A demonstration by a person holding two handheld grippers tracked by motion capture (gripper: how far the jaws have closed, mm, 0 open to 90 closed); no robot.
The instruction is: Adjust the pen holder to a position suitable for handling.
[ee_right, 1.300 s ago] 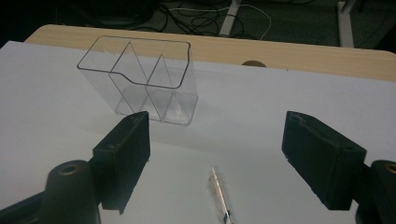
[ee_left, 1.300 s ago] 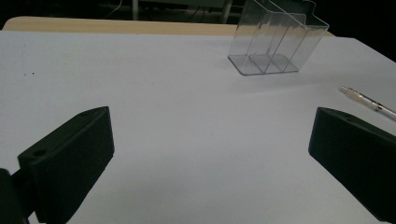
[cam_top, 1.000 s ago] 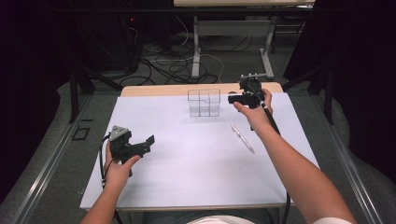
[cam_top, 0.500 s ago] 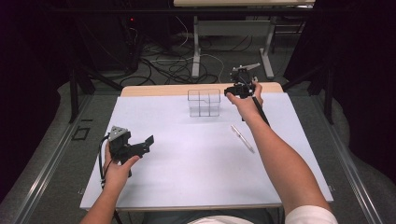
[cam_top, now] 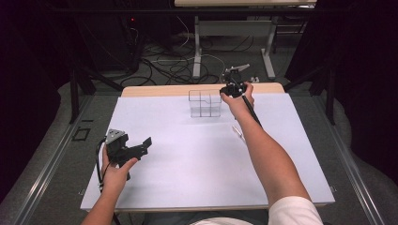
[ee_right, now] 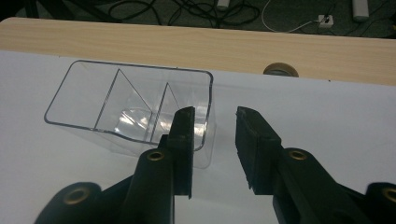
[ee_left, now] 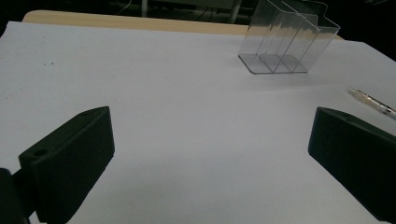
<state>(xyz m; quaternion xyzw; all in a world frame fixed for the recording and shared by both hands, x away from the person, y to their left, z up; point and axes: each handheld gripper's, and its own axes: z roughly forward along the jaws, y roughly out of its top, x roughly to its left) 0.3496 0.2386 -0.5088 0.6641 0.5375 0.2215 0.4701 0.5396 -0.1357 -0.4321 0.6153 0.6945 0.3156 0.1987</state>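
A clear plastic organizer (cam_top: 205,103) with three compartments stands at the back middle of the white sheet, and it shows close up in the right gripper view (ee_right: 130,107) and farther off in the left gripper view (ee_left: 285,42). My right gripper (cam_top: 230,88) hovers just right of the organizer's top. It is open by a narrow gap with nothing between its jaws (ee_right: 215,116), and its left jaw overlaps the organizer's right wall. A pen (cam_top: 238,133) lies on the sheet under my right forearm (ee_left: 373,100). My left gripper (cam_top: 140,146) rests at the left, wide open and empty (ee_left: 210,119).
The white sheet (cam_top: 187,159) covers most of a wooden table whose bare far edge (ee_right: 196,42) holds a round cable grommet (ee_right: 280,70). Cables (cam_top: 178,65) and desk legs crowd the floor beyond. My right forearm stretches across the sheet's right half.
My right gripper has moved farther back and to the left, coming up beside the organizer's right end. The left gripper has stayed where it was.
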